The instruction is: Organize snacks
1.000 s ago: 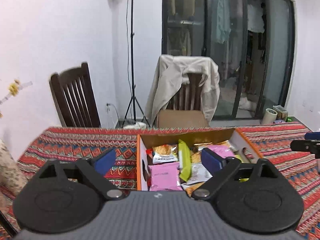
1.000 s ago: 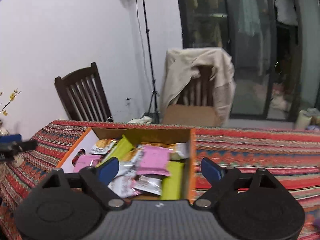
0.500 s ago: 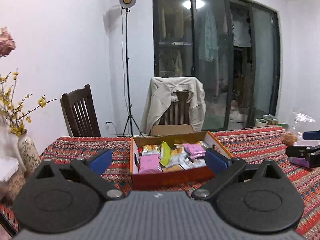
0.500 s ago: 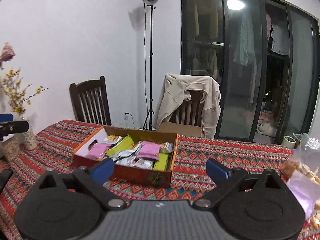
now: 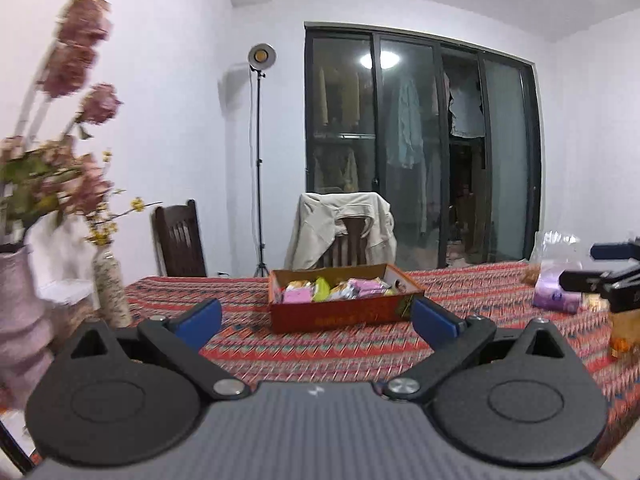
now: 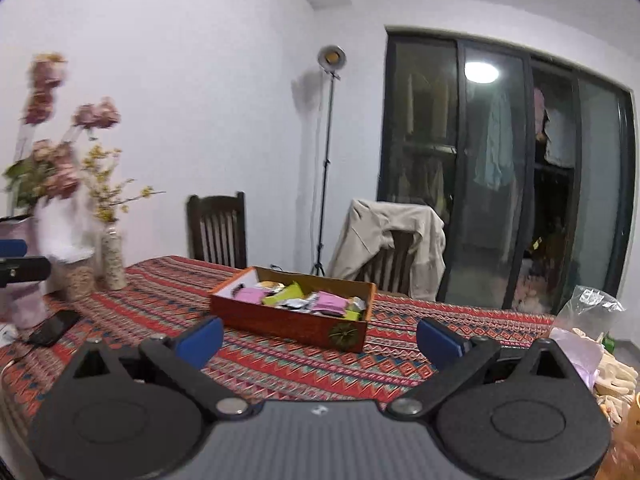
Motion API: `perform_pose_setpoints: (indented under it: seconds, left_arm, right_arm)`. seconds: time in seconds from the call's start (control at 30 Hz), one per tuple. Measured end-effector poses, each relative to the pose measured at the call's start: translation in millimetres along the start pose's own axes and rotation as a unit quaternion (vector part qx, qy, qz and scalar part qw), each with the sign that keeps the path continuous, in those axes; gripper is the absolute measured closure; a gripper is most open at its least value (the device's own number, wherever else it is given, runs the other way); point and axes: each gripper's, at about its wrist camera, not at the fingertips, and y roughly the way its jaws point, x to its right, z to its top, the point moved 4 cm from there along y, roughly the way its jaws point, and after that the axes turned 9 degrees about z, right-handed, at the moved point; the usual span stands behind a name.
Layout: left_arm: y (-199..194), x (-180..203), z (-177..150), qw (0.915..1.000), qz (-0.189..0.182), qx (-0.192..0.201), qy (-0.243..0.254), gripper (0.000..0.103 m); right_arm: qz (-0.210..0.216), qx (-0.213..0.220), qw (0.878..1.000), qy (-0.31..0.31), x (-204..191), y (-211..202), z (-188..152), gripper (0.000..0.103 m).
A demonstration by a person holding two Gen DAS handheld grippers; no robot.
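An open orange-brown cardboard box (image 5: pixel 344 316) stands mid-table, filled with several snack packets, pink (image 5: pixel 298 294) and green (image 5: pixel 321 291) among them. It also shows in the right wrist view (image 6: pixel 292 322). My left gripper (image 5: pixel 316 322) is open and empty, well back from the box. My right gripper (image 6: pixel 318 338) is open and empty, also back from the box. The right gripper shows at the right edge of the left wrist view (image 5: pixel 608 280); the left gripper shows at the left edge of the right wrist view (image 6: pixel 20 268).
The table has a red patterned cloth (image 5: pixel 320 348). Vases with flowers (image 5: pixel 110 292) stand at the left. A black phone (image 6: pixel 52 328) lies at the left. Clear bags of snacks (image 5: pixel 556 280) lie at the right (image 6: pixel 592 336). Two chairs (image 6: pixel 218 230) stand behind.
Both grippers have pulled back and up from just above the box. The box now looks small and far, and the vases and bags have come into view. Both stayed open.
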Motion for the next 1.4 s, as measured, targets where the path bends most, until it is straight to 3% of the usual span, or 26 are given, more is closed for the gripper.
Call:
perform_pose_setpoints:
  seconds: [0.13,0.3,0.5,0.67,1.4]
  left_arm:
    - [-44.9,-7.6,-38.7,0.9991,0.018,0.032,-0.020,0.000]
    - [-68.7,-5.3,-85.0,0.9987,0.044,0.016,-0.021,0.000]
    - [-55.9,-1.3,-142.7,0.9974,0.064,-0.031,-0.010,0.000]
    - [-48.4,2.2,-163.2,0.9968,0.058,-0.055,0.000,0.000]
    - [-49.8,2.3,-156.9,0.9975,0.048,-0.053,-0.002,0.000]
  right_arm:
    - [0.021,0.037,0.999,-0.005,-31.7,-42.0,-33.1,0.000]
    - [0.019,0.053,0.998,0.004,-70.1,-72.9,-79.2,0.000]
    - [-0.015,0.031,0.999,0.030,-94.4,-78.5,-143.6,0.000]
    - [-0.017,-0.021,0.997,0.073,-95.9,-54.9,-193.2,0.000]
    - [-0.012,-0.015,0.997,0.075,-96.7,-52.0,-187.7,0.000]
